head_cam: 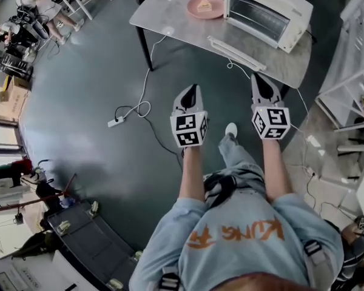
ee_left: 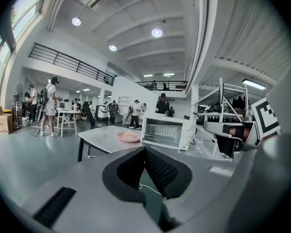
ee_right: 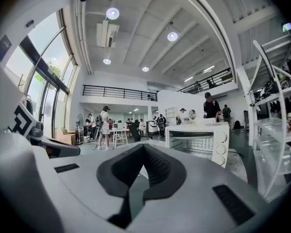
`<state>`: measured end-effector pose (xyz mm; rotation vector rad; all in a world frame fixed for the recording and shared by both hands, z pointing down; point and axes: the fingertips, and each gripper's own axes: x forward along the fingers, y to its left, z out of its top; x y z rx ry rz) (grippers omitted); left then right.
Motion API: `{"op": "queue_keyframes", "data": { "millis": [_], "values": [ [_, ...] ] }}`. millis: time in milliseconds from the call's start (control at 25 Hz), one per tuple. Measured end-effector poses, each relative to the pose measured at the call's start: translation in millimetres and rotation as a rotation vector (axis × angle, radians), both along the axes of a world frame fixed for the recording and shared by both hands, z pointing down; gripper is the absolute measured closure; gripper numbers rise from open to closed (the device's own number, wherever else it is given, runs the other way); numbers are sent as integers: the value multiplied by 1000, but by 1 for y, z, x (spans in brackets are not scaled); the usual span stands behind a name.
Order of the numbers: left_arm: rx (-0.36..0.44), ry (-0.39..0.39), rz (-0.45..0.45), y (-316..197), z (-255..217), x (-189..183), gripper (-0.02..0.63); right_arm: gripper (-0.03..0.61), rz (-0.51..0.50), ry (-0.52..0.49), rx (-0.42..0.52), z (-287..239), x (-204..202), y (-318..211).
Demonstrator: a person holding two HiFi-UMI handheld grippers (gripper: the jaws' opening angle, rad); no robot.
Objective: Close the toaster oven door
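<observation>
A grey table bears an open white toaster oven and pink plate.

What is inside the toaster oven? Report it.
The toaster oven has its door dropped open. Inside, a wire rack shows, with no food seen on it. The cavity below the rack is covered.

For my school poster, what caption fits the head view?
Shut left tool and right tool face the open toaster oven.

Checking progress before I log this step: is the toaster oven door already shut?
No, the door lies folded down flat in front of the toaster oven, its cavity exposed.
</observation>
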<state>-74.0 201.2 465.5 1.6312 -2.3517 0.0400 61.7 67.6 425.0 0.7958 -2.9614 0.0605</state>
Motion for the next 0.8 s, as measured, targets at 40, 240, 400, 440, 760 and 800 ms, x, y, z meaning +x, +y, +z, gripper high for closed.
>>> {"op": "queue_keyframes", "data": {
  "millis": [40, 240, 400, 440, 760, 800],
  "values": [
    [-15, 11, 12, -17, 7, -2, 612, 581, 12, 13, -18, 7, -3, -17],
    [-77, 32, 96, -113, 26, -6, 612, 581, 66, 48, -66, 31, -18, -104],
    [-138, -30, 186, -184, 19, -26, 612, 581, 108, 27, -86, 34, -38, -175],
    [-145, -43, 186, -200, 16, -33, 612, 581, 120, 26, -84, 32, -37, -194],
    [-181, -53, 186, -265, 21, -53, 612, 581, 220, 21, -137, 40, -14, -280],
    [-190, -47, 191, -269, 24, -54, 612, 581, 212, 29, -147, 45, -18, -281]
  ]
}}
